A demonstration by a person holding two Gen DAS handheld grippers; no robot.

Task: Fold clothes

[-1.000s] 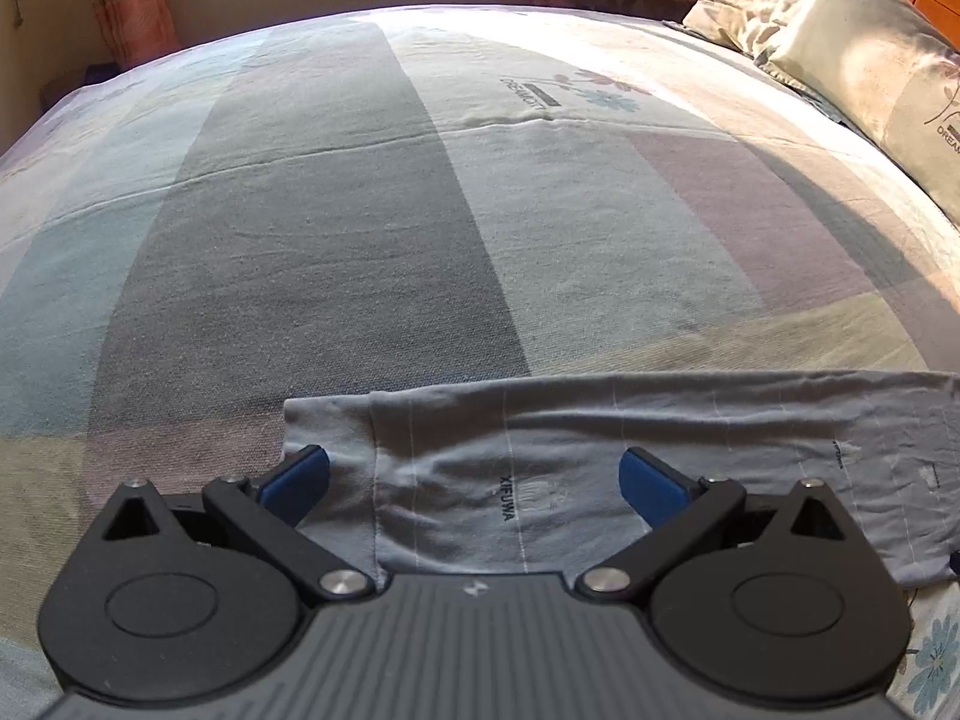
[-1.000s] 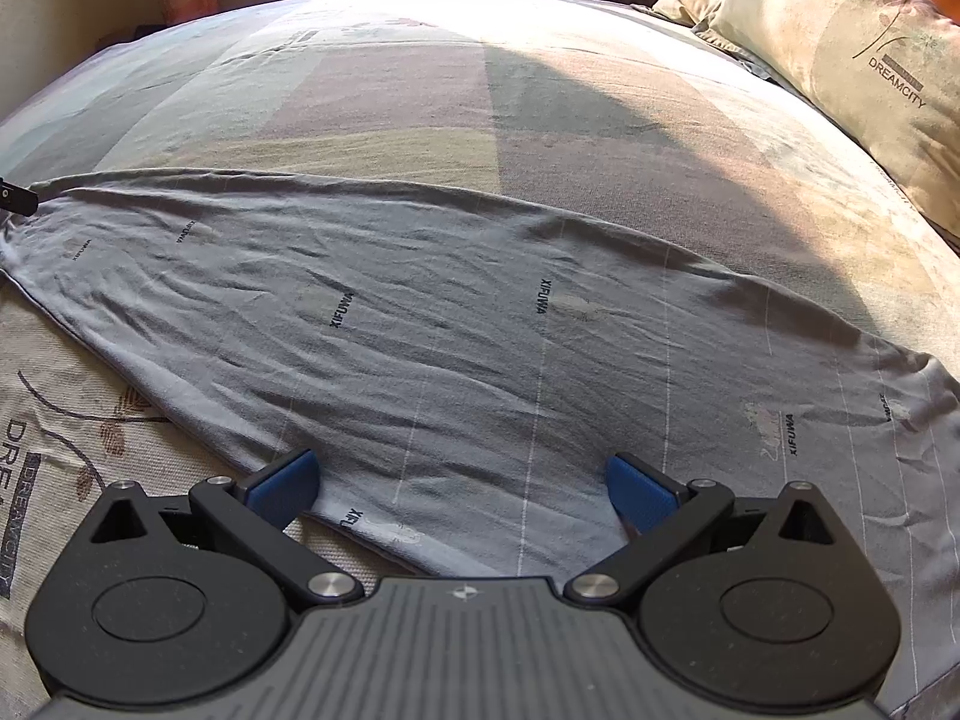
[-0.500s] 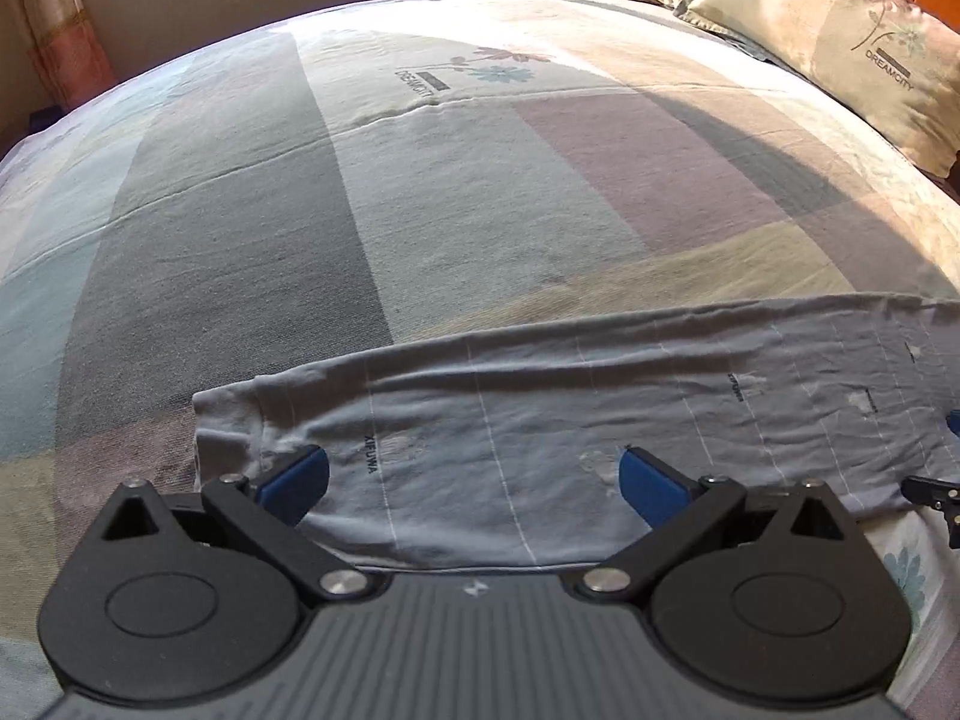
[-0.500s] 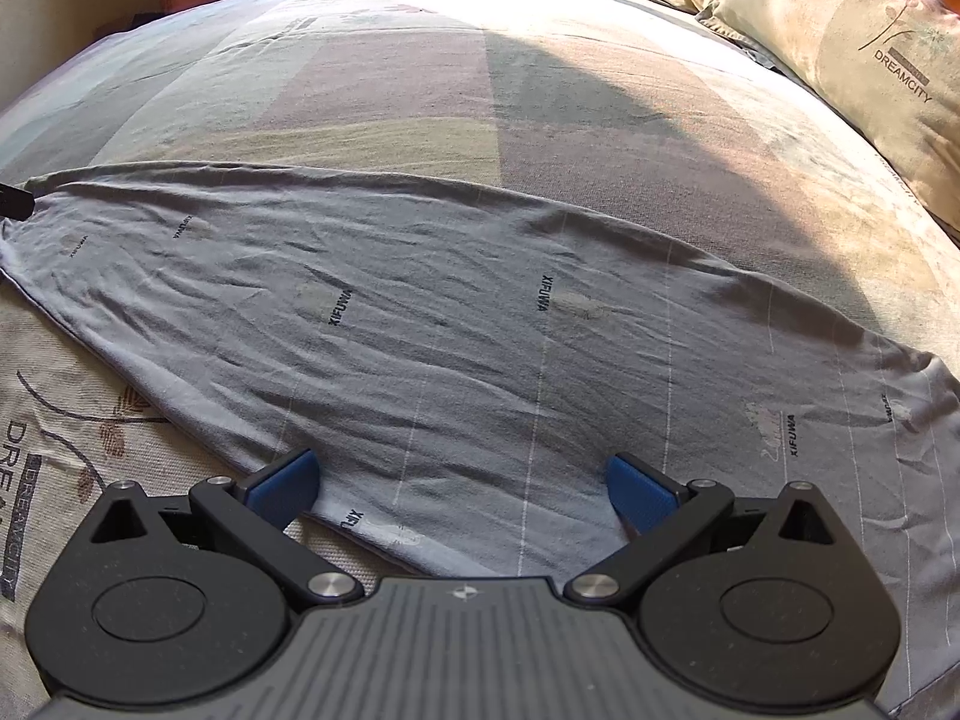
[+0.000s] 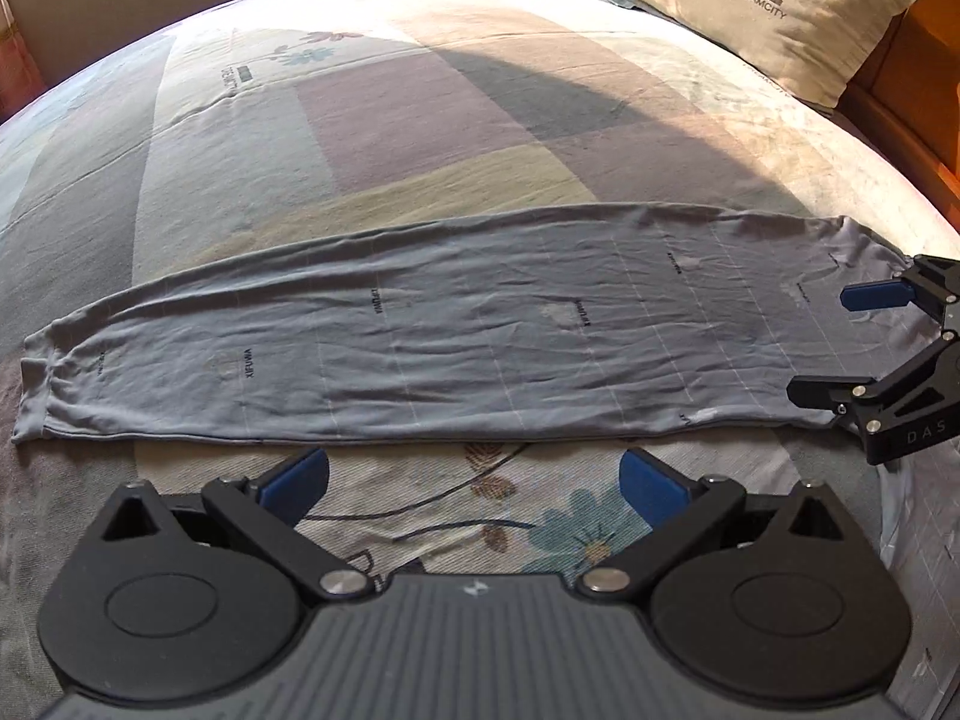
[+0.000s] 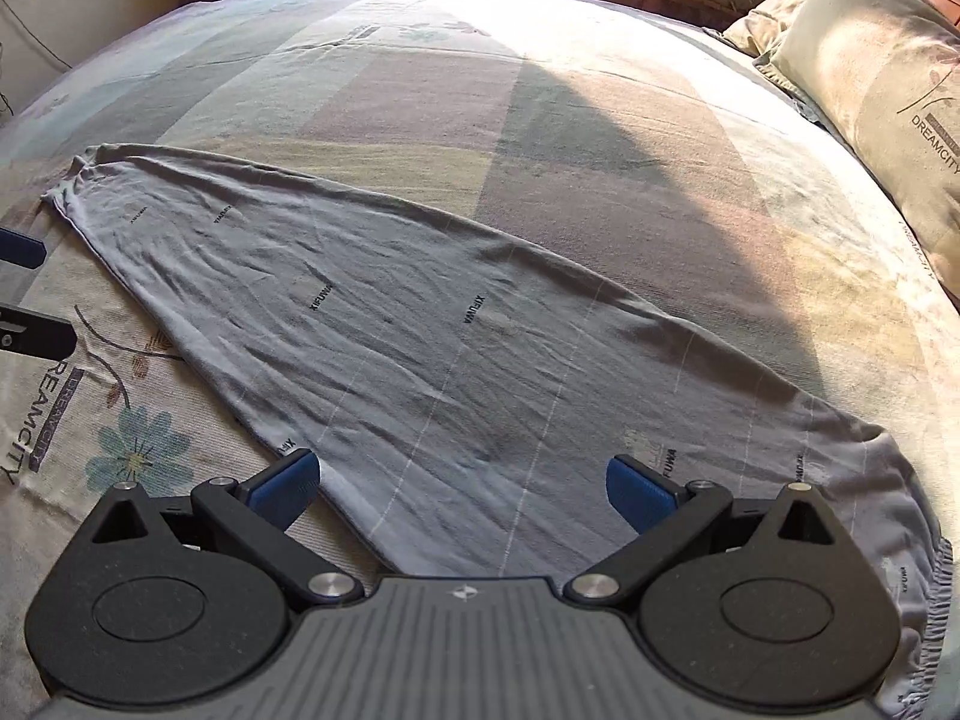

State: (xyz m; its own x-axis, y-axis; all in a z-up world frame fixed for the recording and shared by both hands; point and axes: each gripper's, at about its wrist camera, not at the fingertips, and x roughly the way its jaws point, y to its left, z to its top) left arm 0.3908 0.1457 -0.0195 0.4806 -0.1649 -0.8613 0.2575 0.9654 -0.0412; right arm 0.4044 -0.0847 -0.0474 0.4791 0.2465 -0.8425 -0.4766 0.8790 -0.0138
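Grey garment (image 5: 480, 330) (thin white lines); pastel patchwork bedspread (image 5: 372, 120).

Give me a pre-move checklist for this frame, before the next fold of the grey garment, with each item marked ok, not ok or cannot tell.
1. Grey garment lies as one long flat strip on the bedspread: ok.
2. Surface smooth: not ok, light wrinkles along its middle.
3. Left gripper open and empty: ok.
4. Right gripper open, over the wide end: ok.
5. Left gripper over the fabric: not ok, it sits off the near edge.
6. Pillow apart from the garment: ok.
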